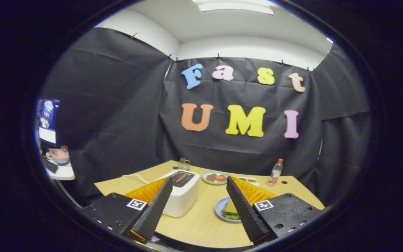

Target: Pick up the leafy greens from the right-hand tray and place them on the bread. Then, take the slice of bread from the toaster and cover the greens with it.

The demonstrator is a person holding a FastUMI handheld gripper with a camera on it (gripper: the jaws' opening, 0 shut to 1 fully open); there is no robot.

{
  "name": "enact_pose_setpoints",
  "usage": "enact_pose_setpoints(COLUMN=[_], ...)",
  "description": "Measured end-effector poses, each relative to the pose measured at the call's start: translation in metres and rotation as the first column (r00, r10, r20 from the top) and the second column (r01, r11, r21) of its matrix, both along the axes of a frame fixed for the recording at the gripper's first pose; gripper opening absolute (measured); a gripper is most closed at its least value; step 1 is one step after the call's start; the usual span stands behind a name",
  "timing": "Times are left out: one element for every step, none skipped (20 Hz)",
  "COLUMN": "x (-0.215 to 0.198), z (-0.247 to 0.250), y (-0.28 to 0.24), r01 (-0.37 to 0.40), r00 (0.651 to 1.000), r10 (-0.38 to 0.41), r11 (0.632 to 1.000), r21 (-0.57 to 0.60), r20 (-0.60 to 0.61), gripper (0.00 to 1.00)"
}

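Above the tabletop [201, 217] the gripper [198, 190] hung released, holding nothing. Beside its right finger, bread [230, 208] covered leafy greens [232, 217] on a blue plate [220, 211]; the white toaster [183, 192] stood left.

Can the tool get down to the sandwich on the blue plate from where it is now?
Probably yes. The tool is open and holding nothing, and the sandwich on the blue plate sits just ahead, partly behind one finger. The toaster stands off to the side.

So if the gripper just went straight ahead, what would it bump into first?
Probably nothing soon: the open gripper points over bare table, between toaster and sandwich plate. The small plate lies farther ahead; depth is unclear.
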State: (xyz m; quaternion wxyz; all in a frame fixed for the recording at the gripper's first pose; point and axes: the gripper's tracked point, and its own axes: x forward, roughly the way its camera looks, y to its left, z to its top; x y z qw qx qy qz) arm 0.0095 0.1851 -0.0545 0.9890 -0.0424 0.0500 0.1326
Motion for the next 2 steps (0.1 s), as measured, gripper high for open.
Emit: enact_pose_setpoints(x=[0.006, 0.014], z=[-0.005, -0.012], y=[-0.015, -0.032], r01=[0.051, 0.110], r00=[0.998, 0.992], r10=[-0.052, -0.113], r11=[0.998, 0.992], r21=[-0.028, -0.055], r20=[-0.027, -0.064], gripper=[0.95, 0.95])
